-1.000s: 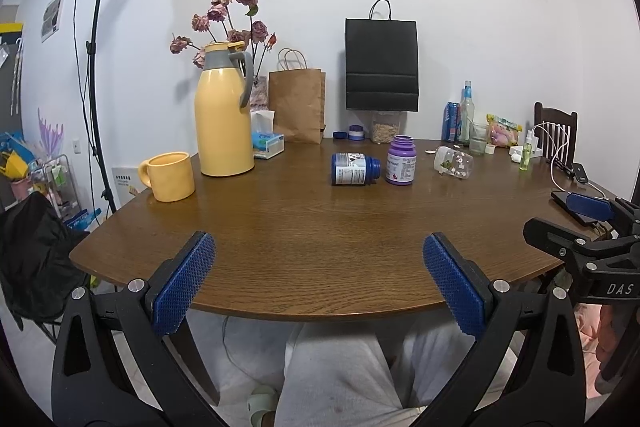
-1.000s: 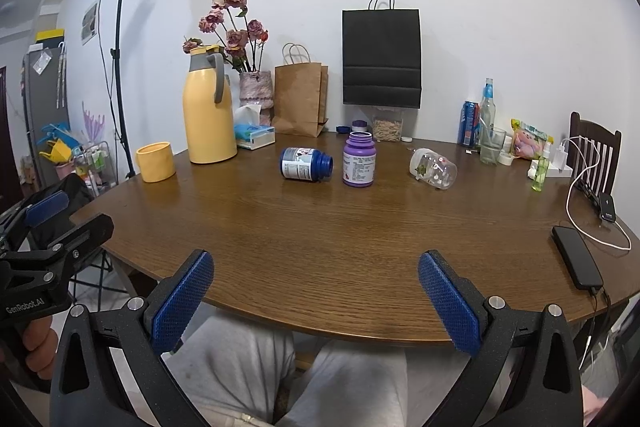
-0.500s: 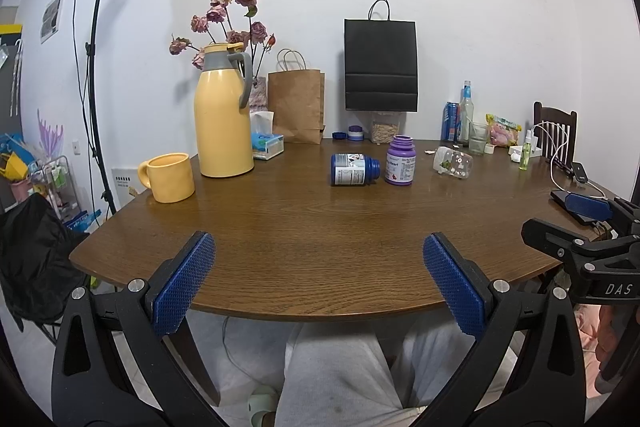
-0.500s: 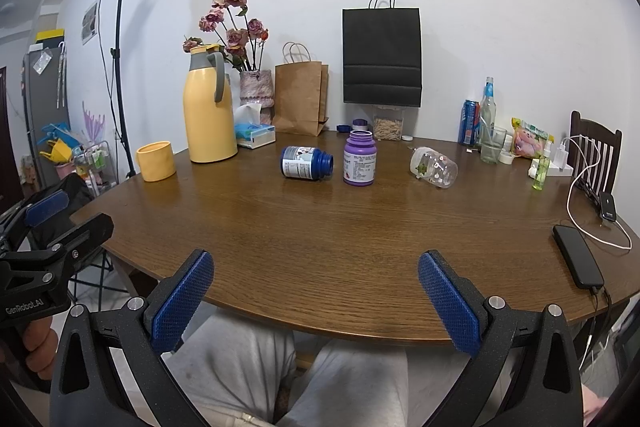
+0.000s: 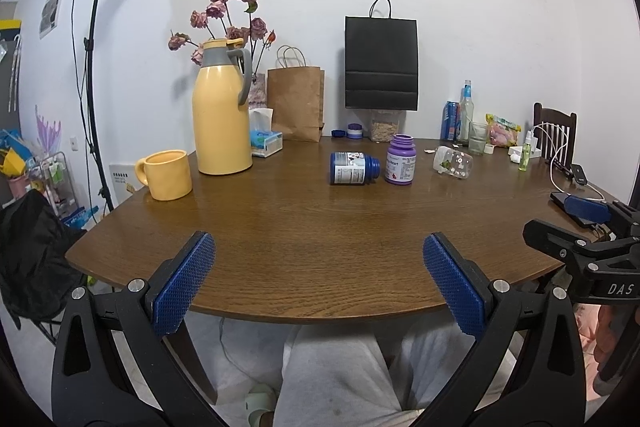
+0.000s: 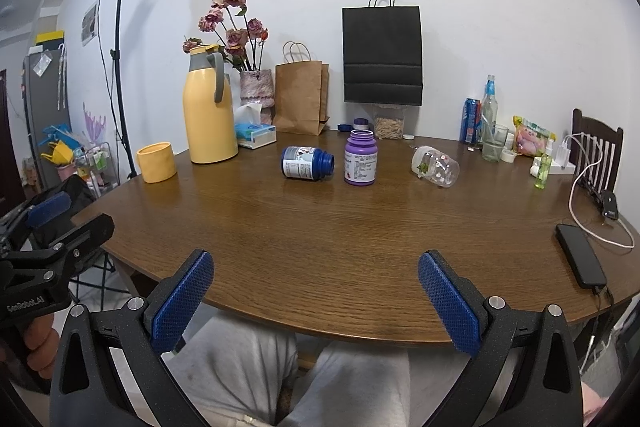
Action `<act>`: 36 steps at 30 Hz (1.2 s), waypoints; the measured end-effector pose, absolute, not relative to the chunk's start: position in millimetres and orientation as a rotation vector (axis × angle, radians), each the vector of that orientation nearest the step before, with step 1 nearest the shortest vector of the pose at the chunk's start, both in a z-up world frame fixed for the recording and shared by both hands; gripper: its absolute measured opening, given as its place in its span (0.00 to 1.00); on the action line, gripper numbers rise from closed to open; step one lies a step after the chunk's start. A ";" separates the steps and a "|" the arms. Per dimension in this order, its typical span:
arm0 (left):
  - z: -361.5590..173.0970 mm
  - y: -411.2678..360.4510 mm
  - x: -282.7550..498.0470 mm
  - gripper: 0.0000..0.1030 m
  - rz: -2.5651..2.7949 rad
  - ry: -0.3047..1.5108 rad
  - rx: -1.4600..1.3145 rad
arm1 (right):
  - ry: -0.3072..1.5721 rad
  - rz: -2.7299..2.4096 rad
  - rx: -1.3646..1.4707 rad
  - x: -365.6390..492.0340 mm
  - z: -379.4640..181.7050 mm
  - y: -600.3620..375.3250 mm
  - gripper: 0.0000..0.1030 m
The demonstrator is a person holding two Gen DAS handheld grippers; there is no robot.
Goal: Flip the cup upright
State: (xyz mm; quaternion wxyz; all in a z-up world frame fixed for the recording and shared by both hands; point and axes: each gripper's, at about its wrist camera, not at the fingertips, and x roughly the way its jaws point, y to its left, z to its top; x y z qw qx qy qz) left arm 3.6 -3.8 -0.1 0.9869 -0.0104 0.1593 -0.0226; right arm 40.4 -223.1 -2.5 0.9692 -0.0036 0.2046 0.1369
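A clear patterned cup (image 5: 453, 163) lies on its side on the brown round table (image 5: 312, 251), at the far right; it also shows in the right wrist view (image 6: 436, 167). My left gripper (image 5: 318, 283) is open and empty at the table's near edge, far from the cup. My right gripper (image 6: 316, 297) is open and empty, also at the near edge. Each gripper shows at the side of the other's view.
A yellow mug (image 5: 166, 174) and yellow thermos (image 5: 221, 107) stand at the left. A blue bottle (image 5: 352, 169) lies beside an upright purple bottle (image 5: 400, 165). Paper bags, tissue box, bottles and a glass line the back. A phone (image 6: 580, 261) with cable lies right.
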 end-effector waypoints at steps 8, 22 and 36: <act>11.0 8.7 55.1 1.00 -0.047 0.345 -0.036 | 0.490 0.342 0.012 98.3 -0.7 -213.5 1.00; 11.6 1.7 219.0 1.00 -0.244 0.457 0.053 | 0.575 0.413 -0.039 239.0 3.9 -193.0 0.84; -17.8 -70.6 401.6 1.00 -0.614 0.685 0.520 | 0.689 0.416 0.043 342.6 -24.3 -221.5 0.84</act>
